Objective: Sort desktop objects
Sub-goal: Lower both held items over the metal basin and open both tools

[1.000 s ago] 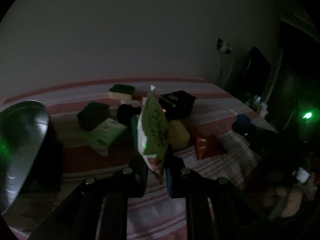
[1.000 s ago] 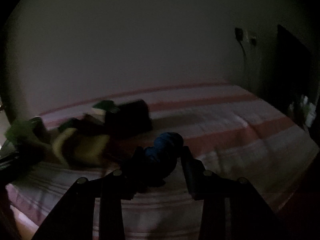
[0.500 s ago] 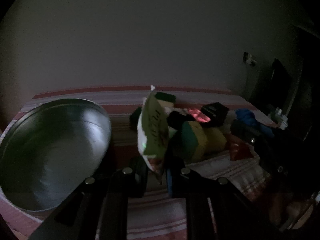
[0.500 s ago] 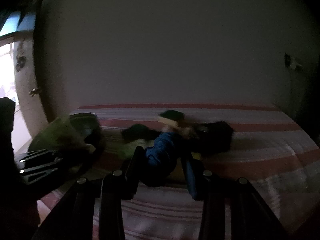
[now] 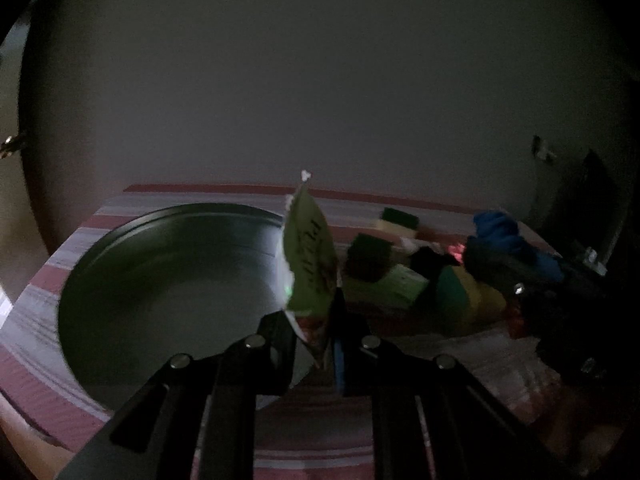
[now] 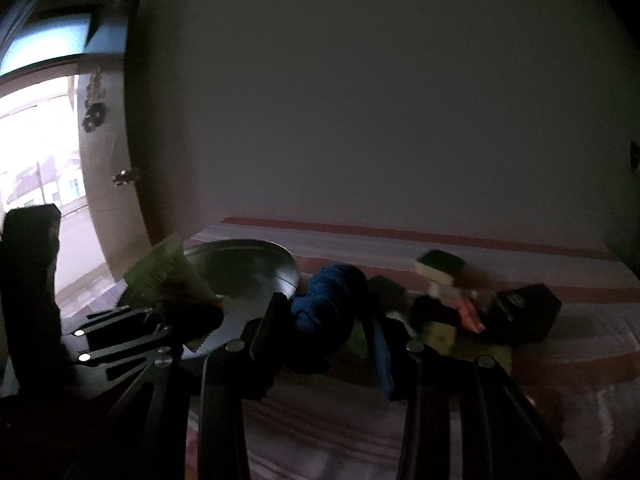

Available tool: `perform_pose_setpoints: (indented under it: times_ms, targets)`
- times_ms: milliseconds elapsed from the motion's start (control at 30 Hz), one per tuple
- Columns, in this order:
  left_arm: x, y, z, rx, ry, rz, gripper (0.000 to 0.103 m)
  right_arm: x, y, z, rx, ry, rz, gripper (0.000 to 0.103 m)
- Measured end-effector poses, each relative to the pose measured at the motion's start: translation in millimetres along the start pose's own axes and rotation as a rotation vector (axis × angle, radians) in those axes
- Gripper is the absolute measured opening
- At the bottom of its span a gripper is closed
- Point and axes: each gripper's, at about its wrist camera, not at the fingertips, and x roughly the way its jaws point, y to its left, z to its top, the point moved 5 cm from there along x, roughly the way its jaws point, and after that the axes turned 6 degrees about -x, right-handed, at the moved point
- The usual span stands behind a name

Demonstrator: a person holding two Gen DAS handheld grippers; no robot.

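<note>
Lighting: dim in both wrist views; colours and edges of the smaller items read poorly.
Surface: a table [image 5: 400, 452] covered with a pink, white and red striped cloth, set against a plain wall.
Left gripper [image 5: 316, 336]: fingers clenched on the lower edge of a green snack packet [image 5: 310, 256]; the packet stands upright between them, its notched top corner pointing up.
Left gripper, as seen from the right wrist view: [image 6: 188, 320] at the left of the frame, with the same green packet [image 6: 160, 270] rising from it in front of the bowl.
Right gripper [image 6: 332, 320]: fingers grasping a bundle of blue cloth [image 6: 328, 300], which fills the gap between them and bulges above the fingertips.
Right gripper, as seen from the left wrist view: at the right edge, a dark body with the blue cloth [image 5: 500, 230] showing on top of it.
Metal bowl [image 5: 160, 280]: large, round and shallow, resting on the table at the left; the held packet overlaps its right rim in the left wrist view. In the right wrist view the bowl [image 6: 248, 264] lies just left of the blue cloth.
Item pile [image 5: 420, 276]: a loose cluster to the right of the bowl, on the table.
Pile contents: a sponge with a dark green top and pale base [image 6: 438, 266] at the far side; a green and yellow sponge [image 5: 468, 296] nearer; a black box [image 6: 528, 312] at the right; a light green flat pack [image 5: 396, 286], probably another packet; a small red item [image 6: 468, 314], blurred.
Window [image 6: 36, 168]: bright, at the far left of the right wrist view.
</note>
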Motion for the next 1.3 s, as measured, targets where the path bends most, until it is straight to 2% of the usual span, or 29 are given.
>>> perform_pose_setpoints:
  times_ms: [300, 567, 933, 1300]
  targets:
    - [4.2, 31.0, 8.3, -0.048, -0.027, 0.132, 0.013, 21.4, 37.2, 18.9, -0.023, -0.035, 0.078, 0.041]
    - [14.0, 61.4, 6.8, -0.08, -0.005, 0.21, 0.013, 50.6, 48.1, 30.2, -0.033, -0.029, 0.085, 0.041]
    - [28.3, 85.7, 4.4, -0.101, 0.044, 0.287, 0.013, 94.0, 64.6, 36.9, -0.033, 0.025, 0.112, 0.041]
    - [43.3, 103.6, 4.8, -0.107, 0.085, 0.352, 0.013, 143.2, 67.5, 29.3, -0.037, 0.142, 0.113, 0.041]
